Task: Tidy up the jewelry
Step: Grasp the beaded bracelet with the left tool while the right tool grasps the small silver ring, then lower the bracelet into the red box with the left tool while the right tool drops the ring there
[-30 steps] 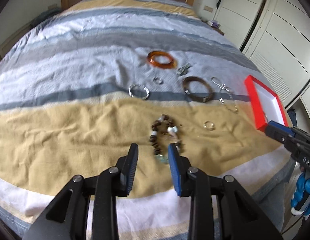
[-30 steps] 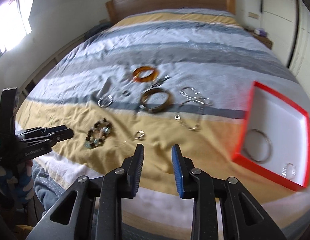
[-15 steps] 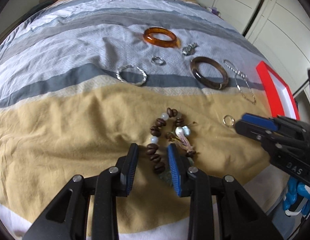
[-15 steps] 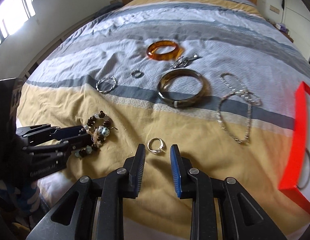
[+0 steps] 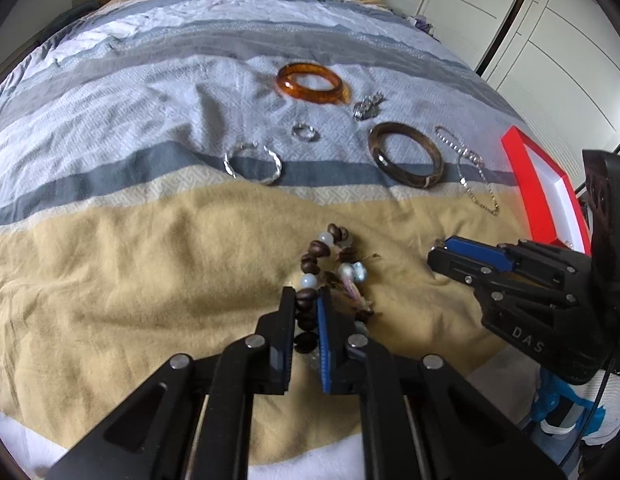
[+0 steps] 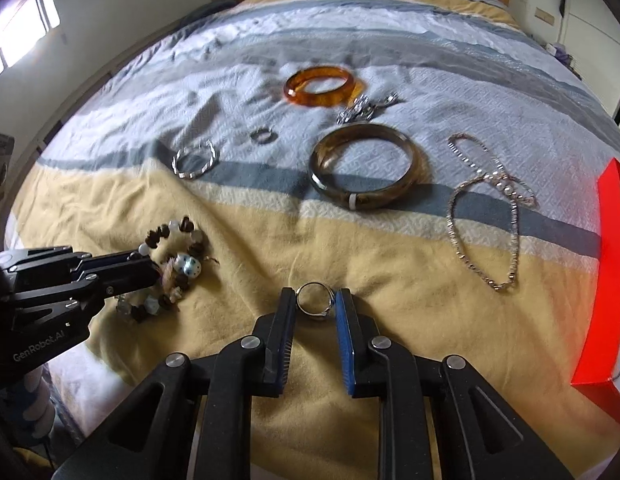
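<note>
pinching beaded bracelet (image 5: 330,276) – left gripper (image 5: 306,308) | right gripper (image 6: 315,310) straddling ring (image 6: 315,303)

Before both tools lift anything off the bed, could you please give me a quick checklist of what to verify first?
1. Left tool closed on the bead bracelet: ok, beads sit pinched between its fingers.
2. Bracelet free to lift: cannot tell, the tassel and far beads trail on the blanket.
3. Small ring centred between the right tool fingers: ok.
4. Right tool closed on the ring: not ok, the fingers flank it but it lies flat on the blanket.
5. Red box within view for drop-off: ok, at the right edge; its inside is hidden.
</note>
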`<state>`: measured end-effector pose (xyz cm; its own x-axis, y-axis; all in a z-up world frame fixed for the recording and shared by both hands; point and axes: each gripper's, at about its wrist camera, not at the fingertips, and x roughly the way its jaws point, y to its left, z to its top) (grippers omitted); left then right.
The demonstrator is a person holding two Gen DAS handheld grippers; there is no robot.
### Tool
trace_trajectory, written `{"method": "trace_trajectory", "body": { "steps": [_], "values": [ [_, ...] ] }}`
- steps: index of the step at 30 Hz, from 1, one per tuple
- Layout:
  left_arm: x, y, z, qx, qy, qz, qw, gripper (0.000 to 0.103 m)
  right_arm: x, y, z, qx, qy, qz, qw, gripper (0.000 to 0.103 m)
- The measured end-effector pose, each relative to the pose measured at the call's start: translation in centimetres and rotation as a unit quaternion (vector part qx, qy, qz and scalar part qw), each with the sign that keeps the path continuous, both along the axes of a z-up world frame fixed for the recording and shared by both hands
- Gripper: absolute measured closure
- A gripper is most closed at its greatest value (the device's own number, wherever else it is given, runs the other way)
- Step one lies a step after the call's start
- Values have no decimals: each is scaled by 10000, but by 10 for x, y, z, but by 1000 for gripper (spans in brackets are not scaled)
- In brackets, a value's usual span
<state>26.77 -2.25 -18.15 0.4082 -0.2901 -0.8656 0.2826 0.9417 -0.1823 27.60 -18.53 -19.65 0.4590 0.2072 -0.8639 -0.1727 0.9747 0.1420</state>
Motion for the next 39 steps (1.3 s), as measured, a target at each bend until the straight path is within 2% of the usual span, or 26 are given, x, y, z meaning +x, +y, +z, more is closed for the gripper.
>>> {"method": "trace_trajectory", "body": {
  "steps": [10,16,24,30,34,39],
  "values": [
    [-16,-11,37,-54,-368,162,9992,94,-32,-30,44,144,-489,-176,9985,83],
    [-26,-44,73,-179,-597,-50,9980,94,-61,-66,74,192,-795,-391,9959,83],
    [-27,-135,110,-322,-826,-734,9934,94,-90,-159,101,-97,-1047,-974,9897,83],
    [-8,-229,129,-398,-1018,-1439,9835,94,-87,-236,107,-324,-1107,-1494,9820,83],
    [12,-286,128,-535,-995,-1719,9786,94,-74,-278,101,-358,-1115,-1755,9775,83],
    [37,-344,100,-574,-769,-1900,9771,94,-50,-310,77,-379,-977,-1887,9764,83]
  ]
}}
